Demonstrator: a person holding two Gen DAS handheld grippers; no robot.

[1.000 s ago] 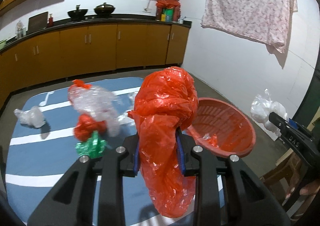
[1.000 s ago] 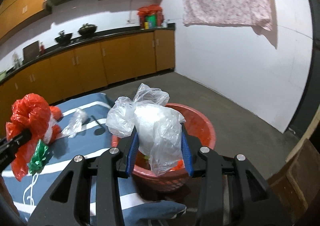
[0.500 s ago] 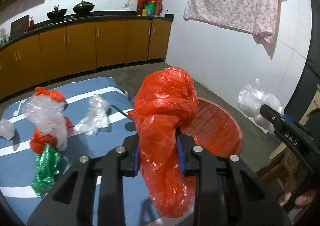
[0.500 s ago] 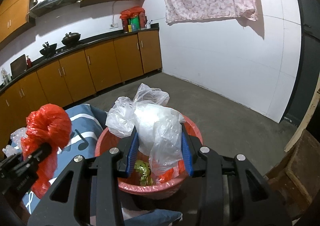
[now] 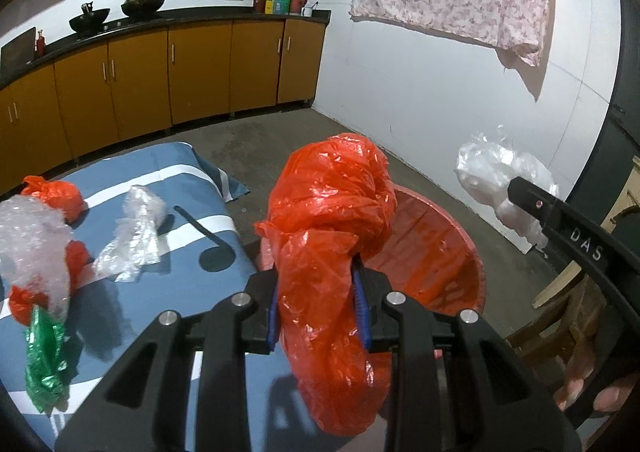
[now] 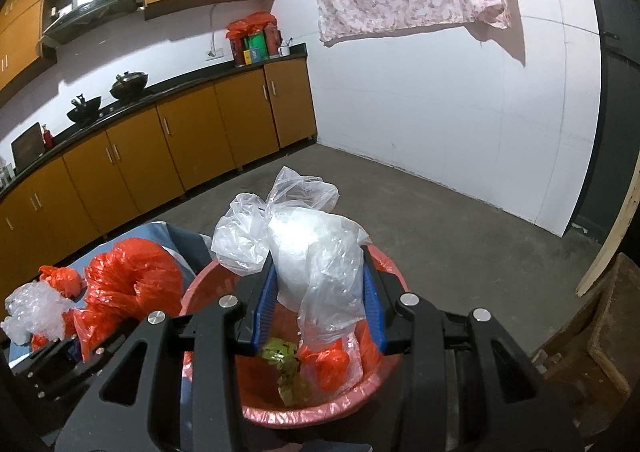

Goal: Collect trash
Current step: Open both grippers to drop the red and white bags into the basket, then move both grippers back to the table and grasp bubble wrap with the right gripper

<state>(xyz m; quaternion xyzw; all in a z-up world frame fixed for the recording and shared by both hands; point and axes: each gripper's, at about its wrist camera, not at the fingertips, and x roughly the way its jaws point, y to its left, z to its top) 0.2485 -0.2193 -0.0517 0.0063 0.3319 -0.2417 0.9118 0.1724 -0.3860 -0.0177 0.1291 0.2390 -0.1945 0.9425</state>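
Note:
My left gripper is shut on a crumpled red plastic bag and holds it at the near rim of the red basin. My right gripper is shut on a clear plastic bag and holds it above the basin, which holds green, red and clear scraps. In the left wrist view the right gripper with the clear bag hangs to the right of the basin. In the right wrist view the red bag is left of the basin.
A blue striped cloth carries more trash: a clear bag, red bags, bubble wrap and a green bag. Orange cabinets line the back. A wooden piece stands right.
Both grippers have swung right with their bags, from over the cloth toward the basin. The right gripper now hangs over the basin's inside. Both grips stay shut.

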